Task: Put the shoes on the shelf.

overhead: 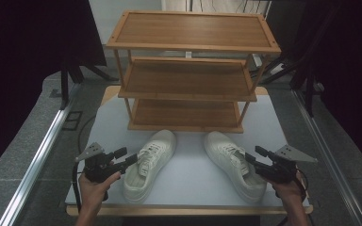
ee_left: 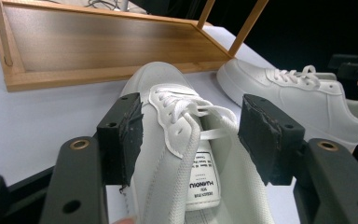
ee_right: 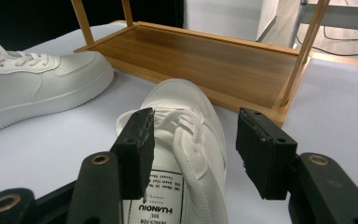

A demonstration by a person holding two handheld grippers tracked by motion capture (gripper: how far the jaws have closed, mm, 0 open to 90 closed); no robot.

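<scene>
Two white lace-up sneakers lie on the pale table top in front of a wooden rack. My left gripper [overhead: 128,157] [ee_left: 193,135] stands open with its jaws on either side of the left sneaker's [overhead: 151,162] [ee_left: 168,84] laced collar; the pads do not press it. The right gripper [overhead: 253,155] [ee_right: 199,149] is open too, its jaws straddling the tongue end of the right sneaker [overhead: 233,162] [ee_right: 182,98]. Both toes point toward the rack. The left gripper view also has the right sneaker [ee_left: 298,93] at its right, and the right gripper view has the left sneaker [ee_right: 32,84] at its left.
A three-tier bamboo shoe rack [overhead: 188,75] stands at the far side of the table; its bottom shelf [ee_left: 98,46] [ee_right: 205,60] lies just beyond the toes. The table's front edge [overhead: 188,209] is near my hands. Metal rails [overhead: 37,160] run along both sides.
</scene>
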